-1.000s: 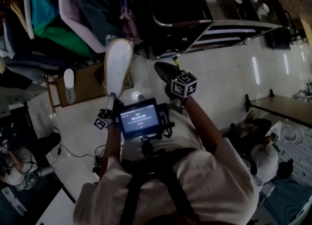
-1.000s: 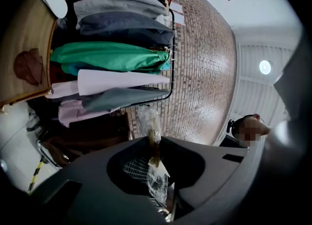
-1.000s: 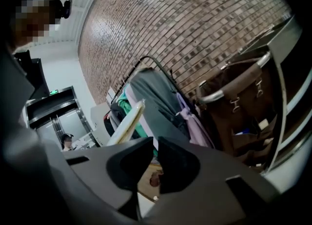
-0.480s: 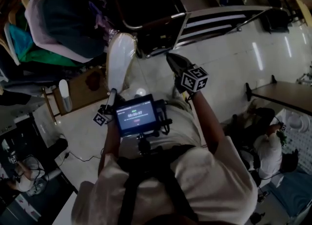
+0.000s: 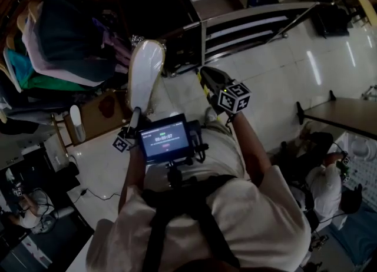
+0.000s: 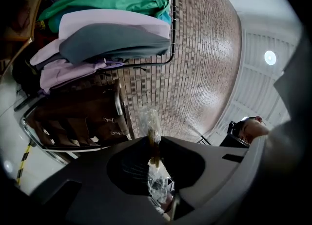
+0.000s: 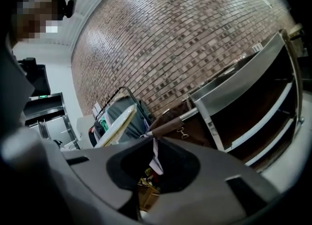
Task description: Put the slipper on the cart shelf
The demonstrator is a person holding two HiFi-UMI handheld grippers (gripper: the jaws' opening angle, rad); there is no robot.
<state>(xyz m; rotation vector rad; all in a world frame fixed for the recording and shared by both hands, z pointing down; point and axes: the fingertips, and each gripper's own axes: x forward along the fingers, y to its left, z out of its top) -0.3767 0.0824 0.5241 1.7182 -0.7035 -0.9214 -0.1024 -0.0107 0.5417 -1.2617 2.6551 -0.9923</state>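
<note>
at the centre left of the head view, the white, oval, flat-soled slipper (image 5: 145, 73) stands on end in the air, sole toward the camera, its lower end pinched by the left gripper (image 5: 136, 115). the left gripper view shows those jaws nearly pressed together on a thin edge wrapped in clear crinkled plastic (image 6: 151, 121), which looks to be the slipper's rim. the right gripper (image 5: 207, 75) hovers just beside it toward the middle of the frame, its jaws drawn together on nothing.

the step in hand looks like the carry. the slipper is well apart from the stainless steel cart with open shelves (image 5: 235, 15) in the upper centre of the frame, and no shelf bears it yet. the next move likely calls for bringing the slipper over a shelf, tipping it flat and lowering it before the pinch lets go.

the slipper looks light, stiff and clean, pale against the dark hanging clothes (image 5: 59, 47) at the upper left.
</note>
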